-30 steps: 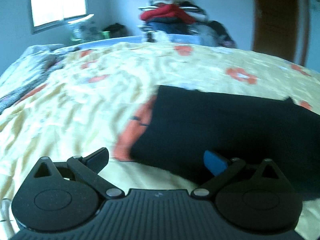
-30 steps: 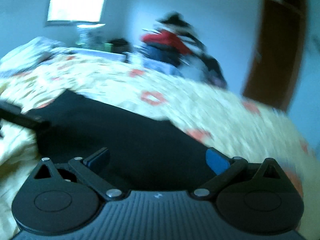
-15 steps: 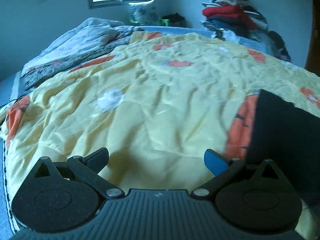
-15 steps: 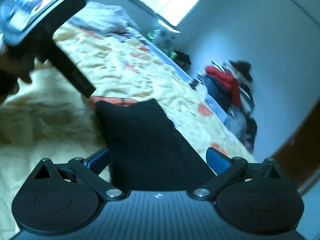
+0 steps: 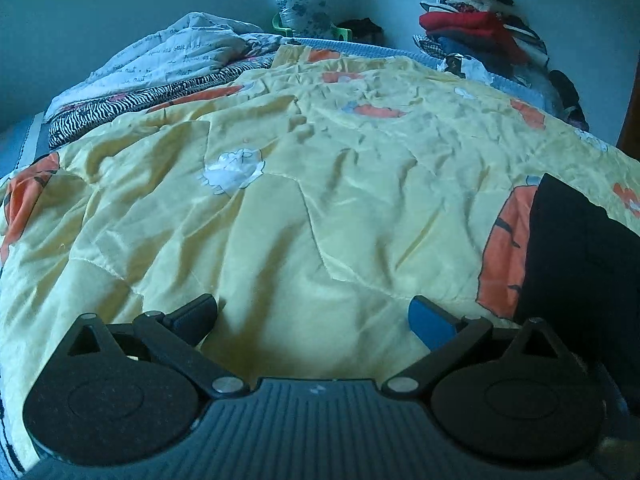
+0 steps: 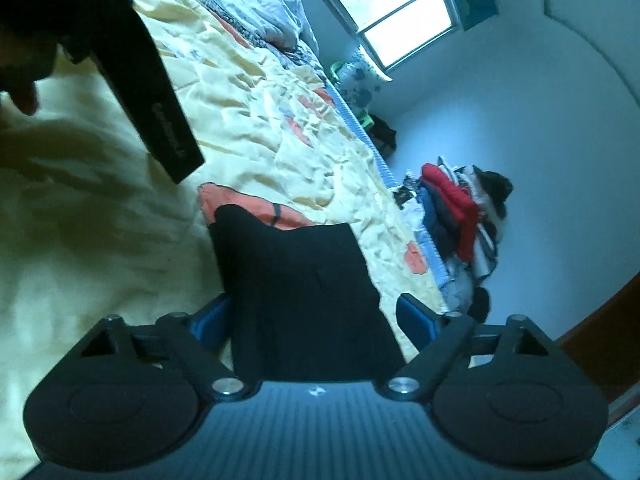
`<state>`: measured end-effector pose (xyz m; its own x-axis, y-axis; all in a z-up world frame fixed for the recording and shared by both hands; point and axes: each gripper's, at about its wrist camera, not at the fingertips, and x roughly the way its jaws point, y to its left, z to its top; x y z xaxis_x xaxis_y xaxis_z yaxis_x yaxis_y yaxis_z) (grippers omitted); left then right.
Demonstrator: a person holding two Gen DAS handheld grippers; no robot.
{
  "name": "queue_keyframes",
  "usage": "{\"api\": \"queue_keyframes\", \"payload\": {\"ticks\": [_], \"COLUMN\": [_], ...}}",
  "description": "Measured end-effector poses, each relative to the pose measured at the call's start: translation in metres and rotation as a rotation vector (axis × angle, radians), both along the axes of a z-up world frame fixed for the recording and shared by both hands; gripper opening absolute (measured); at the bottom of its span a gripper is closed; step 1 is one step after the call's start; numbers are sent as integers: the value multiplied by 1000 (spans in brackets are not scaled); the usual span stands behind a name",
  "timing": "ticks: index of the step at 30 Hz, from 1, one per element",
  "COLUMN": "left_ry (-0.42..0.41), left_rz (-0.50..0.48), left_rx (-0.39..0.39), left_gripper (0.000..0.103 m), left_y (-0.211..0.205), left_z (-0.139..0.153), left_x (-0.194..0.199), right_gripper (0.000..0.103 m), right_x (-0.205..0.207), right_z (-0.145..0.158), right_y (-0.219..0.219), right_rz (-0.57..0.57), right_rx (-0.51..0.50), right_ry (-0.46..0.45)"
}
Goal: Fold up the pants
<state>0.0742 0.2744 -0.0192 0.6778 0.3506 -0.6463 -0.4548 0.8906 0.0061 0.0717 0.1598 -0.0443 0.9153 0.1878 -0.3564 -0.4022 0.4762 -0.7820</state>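
The black pants (image 6: 296, 280) lie folded into a thick strip on the yellow quilt (image 6: 248, 100). My right gripper (image 6: 314, 320) is rolled onto its side and straddles the near end of the strip. Its jaws are closing with the cloth between them, and the right pad (image 6: 416, 320) still stands off the fabric. My left gripper (image 5: 312, 316) is open over the bare quilt (image 5: 280, 200), nothing between its fingers. The pants (image 5: 580, 260) lie to its right, apart from it. In the right wrist view the left gripper's body (image 6: 160, 92) shows at the top left, held by a hand (image 6: 20, 80).
White bedding (image 5: 172, 52) and a zebra-print blanket (image 5: 120, 108) are bunched at the far left of the bed. A pile of clothes (image 5: 480, 28) is stacked against the far wall. A brown door (image 6: 600, 320) stands at the right.
The left view has swung left, from over the pants to the bare quilt. The right gripper has rolled onto its side, come down onto the pants' end, and its jaws have narrowed.
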Motion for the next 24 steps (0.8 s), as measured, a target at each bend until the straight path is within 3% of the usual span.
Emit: {"api": "queue_keyframes", "payload": {"ticks": [2,4,7,10,15,19,24], "left_ry": [-1,-1,-2,-1,-53,-61,-49], "left_rz": [0,0,-3,-6,-20,-5,-10], "left_rx": [0,0,-3,-17,-161,-199,-162], "left_gripper": [103,103,103,102,102,102,102], "left_y": [0,0,0,2,12,20,18], "left_z": [0,-1,-1,2,14,16,10], "left_x": [2,2,1,1,-1,2,2], "right_gripper": [77,52,29,16,15,16,20], "right_x": [2,3,5,5,19,10,2], "right_z": [-3,-8,-12,-13,5,5,-6], "right_y": [4,8,13,11,-3,0,11], "right_rz": [14,40,69,85,65,92,106], "right_rx": [-14,-35,-62,-57,111,65,12], "right_ry": [-17,1,56,79,203,211,162]}}
